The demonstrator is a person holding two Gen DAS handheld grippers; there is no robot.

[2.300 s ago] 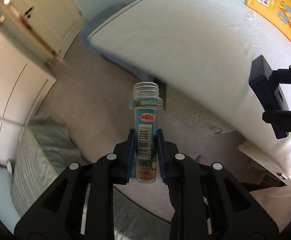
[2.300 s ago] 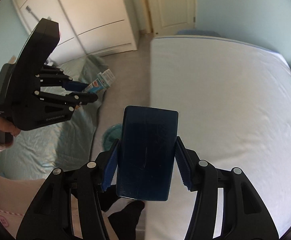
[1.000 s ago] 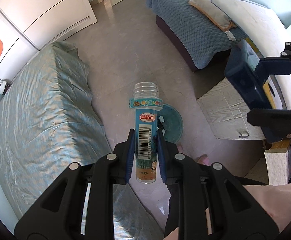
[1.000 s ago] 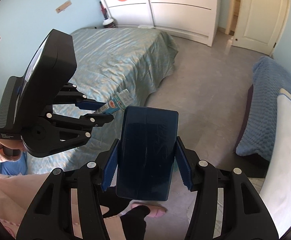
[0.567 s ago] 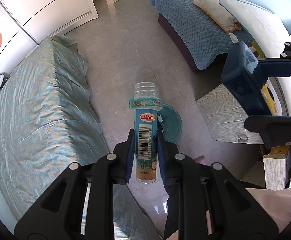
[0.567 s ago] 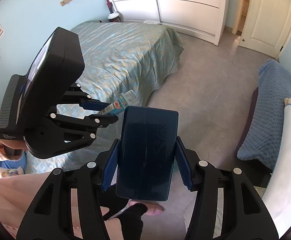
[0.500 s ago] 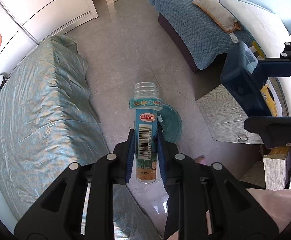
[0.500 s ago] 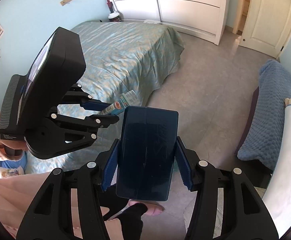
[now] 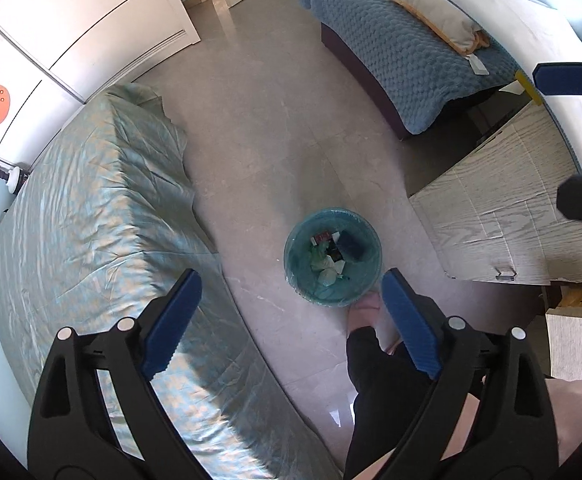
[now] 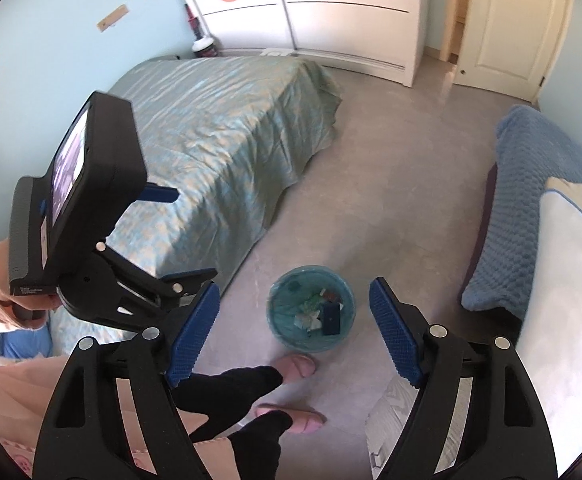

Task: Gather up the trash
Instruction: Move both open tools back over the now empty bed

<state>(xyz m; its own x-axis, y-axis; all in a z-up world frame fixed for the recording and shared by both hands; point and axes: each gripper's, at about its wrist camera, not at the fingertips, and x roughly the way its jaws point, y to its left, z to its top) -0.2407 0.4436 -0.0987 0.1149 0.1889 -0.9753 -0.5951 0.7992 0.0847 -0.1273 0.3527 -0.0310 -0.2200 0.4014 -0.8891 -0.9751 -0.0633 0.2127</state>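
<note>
A round teal trash bin (image 9: 333, 257) stands on the grey floor below both grippers; it also shows in the right wrist view (image 10: 311, 313). It holds several pieces of trash, among them a dark blue box (image 10: 331, 318) that also shows in the left wrist view (image 9: 350, 245). My left gripper (image 9: 291, 320) is open and empty above the bin. My right gripper (image 10: 294, 332) is open and empty above it too. The left gripper's body (image 10: 91, 216) shows at the left of the right wrist view. The bottle cannot be made out among the trash.
A bed with a teal cover (image 9: 91, 240) lies left of the bin. A blue-covered bed (image 9: 403, 52) and a pale wooden cabinet (image 9: 503, 216) stand to the right. The person's feet (image 10: 291, 388) are just in front of the bin. White wardrobes (image 10: 331, 8) line the far wall.
Both grippers have opened. The bottle has left my left gripper and the dark blue box has left my right gripper; the box now lies in the bin.
</note>
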